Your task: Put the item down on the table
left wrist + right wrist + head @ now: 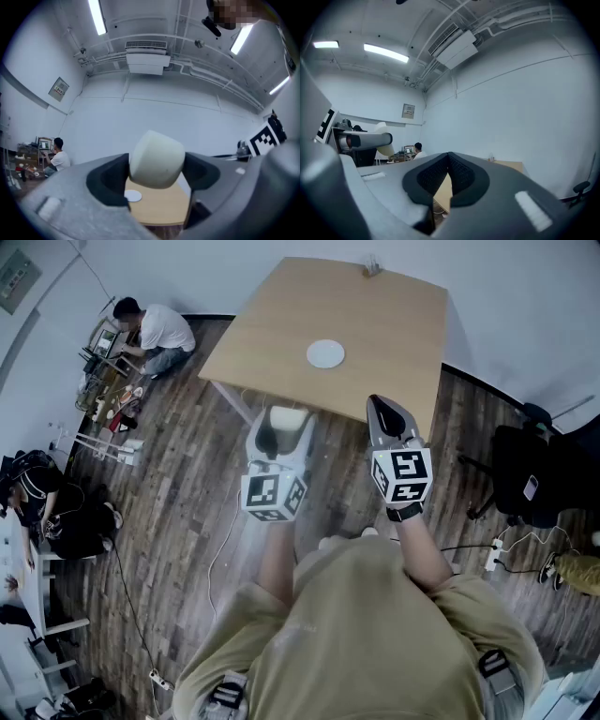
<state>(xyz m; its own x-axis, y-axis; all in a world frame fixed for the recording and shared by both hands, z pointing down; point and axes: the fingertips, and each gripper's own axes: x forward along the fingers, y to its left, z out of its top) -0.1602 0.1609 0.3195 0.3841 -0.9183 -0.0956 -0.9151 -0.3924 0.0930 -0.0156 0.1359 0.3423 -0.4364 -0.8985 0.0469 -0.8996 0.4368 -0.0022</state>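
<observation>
- The left gripper point(279, 432) pinches a cream cup-like item point(157, 159), tilted, just short of the near edge of the tabletop point(375, 306).
- The right gripper point(449, 174) is pressed together, empty.
- Released here, the item would likely drop to the floor point(187, 493); set down tilted, it could roll.

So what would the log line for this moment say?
left gripper: shut on cream rounded item | right gripper: shut, empty | light wooden table: holds white round disc | put-down: not yet done
</observation>
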